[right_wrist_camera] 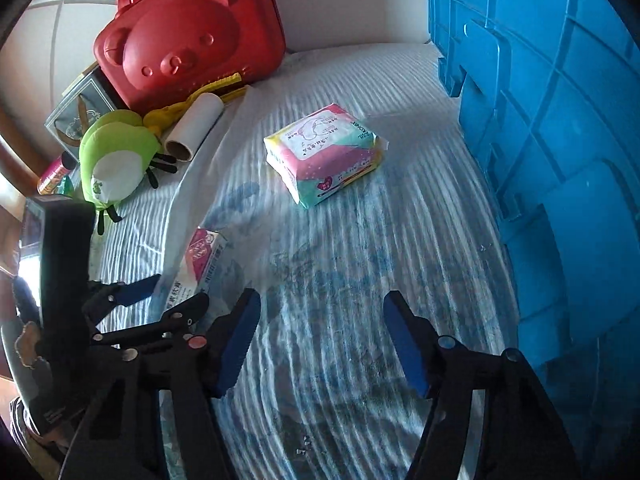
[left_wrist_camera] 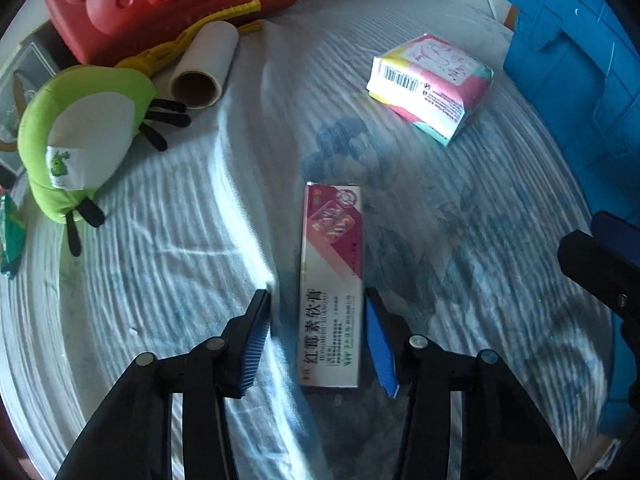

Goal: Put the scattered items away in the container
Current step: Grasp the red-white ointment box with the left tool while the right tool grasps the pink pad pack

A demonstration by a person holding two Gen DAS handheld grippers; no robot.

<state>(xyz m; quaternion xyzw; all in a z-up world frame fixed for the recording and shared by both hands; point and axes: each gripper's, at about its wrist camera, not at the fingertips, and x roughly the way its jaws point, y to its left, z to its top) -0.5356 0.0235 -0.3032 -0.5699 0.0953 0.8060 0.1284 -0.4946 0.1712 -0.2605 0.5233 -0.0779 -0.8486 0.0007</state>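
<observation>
left wrist view: the left gripper is spread apart, its ribbed blue pads on either side of a long flat cardboard ointment box; the right pad looks to touch the box edge, the left one stands just off it, so nothing is clamped. the box lies flat on the ridged white-and-blue cloth, its long axis running straight away from the camera, pink-and-red end far, printed white end near. farther right sits a soft plastic-wrapped pad pack, squarish and turned at an angle. far left: a green plush toy, a cardboard-cored paper roll, a glossy red moulded bear-face case. the ribbed blue plastic crate fills the right edge

right wrist view: the right gripper hangs wide apart over bare cloth, holding nothing. the ointment box is at left between the left gripper's fingers, the pad pack ahead, the crate wall close on the right
</observation>
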